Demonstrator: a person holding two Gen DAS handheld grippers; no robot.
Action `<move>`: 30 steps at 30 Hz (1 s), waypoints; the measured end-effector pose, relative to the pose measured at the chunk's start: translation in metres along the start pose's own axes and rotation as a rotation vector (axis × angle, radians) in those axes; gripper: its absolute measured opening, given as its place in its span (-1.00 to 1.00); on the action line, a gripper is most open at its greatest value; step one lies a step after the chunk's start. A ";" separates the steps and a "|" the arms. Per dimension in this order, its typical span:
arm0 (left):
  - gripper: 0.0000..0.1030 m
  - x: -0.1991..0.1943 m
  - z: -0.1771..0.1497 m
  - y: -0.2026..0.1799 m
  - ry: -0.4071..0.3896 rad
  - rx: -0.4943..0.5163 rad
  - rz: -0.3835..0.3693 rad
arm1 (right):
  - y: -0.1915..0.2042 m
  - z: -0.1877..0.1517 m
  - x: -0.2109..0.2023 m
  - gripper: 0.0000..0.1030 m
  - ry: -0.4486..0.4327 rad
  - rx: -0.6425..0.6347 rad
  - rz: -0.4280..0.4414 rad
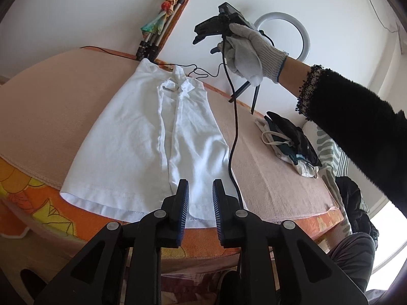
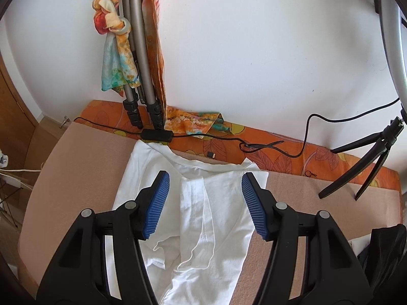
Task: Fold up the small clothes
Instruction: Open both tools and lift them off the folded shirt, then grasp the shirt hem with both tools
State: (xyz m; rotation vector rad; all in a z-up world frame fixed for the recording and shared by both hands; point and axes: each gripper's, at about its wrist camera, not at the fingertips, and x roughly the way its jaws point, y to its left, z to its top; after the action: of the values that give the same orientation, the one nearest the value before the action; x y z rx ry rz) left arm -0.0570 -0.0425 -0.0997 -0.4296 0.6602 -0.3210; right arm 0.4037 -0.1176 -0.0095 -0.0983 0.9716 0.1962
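A white shirt (image 1: 142, 137) lies lengthwise on a pink towel (image 1: 56, 117), both sides folded in to the middle, hem near me, collar far. My left gripper (image 1: 201, 198) hovers open and empty over the hem's right part. My right gripper (image 1: 203, 34), held in a gloved hand, hangs in the air above the collar end, its cable trailing down. In the right wrist view the right gripper (image 2: 204, 185) is wide open and empty above the shirt's neck (image 2: 203, 203).
A pile of dark and light clothes (image 1: 290, 142) lies on the towel's right side. A folded tripod with a scarf (image 2: 132, 58) leans on the wall behind. A ring light on a small stand (image 2: 361, 165) stands at the far right. A black cable (image 2: 229, 137) runs along the orange mattress edge.
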 end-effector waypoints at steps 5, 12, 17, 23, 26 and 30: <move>-0.34 -0.027 0.024 0.017 -0.020 -0.002 0.017 | -0.033 -0.035 -0.074 0.20 -0.035 0.025 0.044; -0.34 -0.043 0.051 0.047 0.086 -0.024 0.006 | -0.069 -0.118 -0.154 0.21 -0.051 0.066 0.112; -0.34 -0.046 0.063 0.056 0.130 0.004 0.022 | -0.080 -0.188 -0.187 0.21 -0.052 0.088 0.135; -0.14 -0.030 0.078 0.075 0.216 -0.033 0.023 | -0.067 -0.268 -0.187 0.21 0.023 0.095 0.195; -0.07 -0.018 0.083 0.078 0.265 -0.007 0.012 | -0.051 -0.305 -0.171 0.21 0.092 0.097 0.249; -0.05 0.003 0.083 0.087 0.366 0.015 0.009 | -0.031 -0.340 -0.145 0.21 0.176 0.099 0.279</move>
State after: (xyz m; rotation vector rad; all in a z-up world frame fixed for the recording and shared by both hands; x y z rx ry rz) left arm 0.0120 0.0542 -0.0844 -0.3554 1.0160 -0.4005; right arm 0.0556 -0.2238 -0.0806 0.1134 1.1675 0.4001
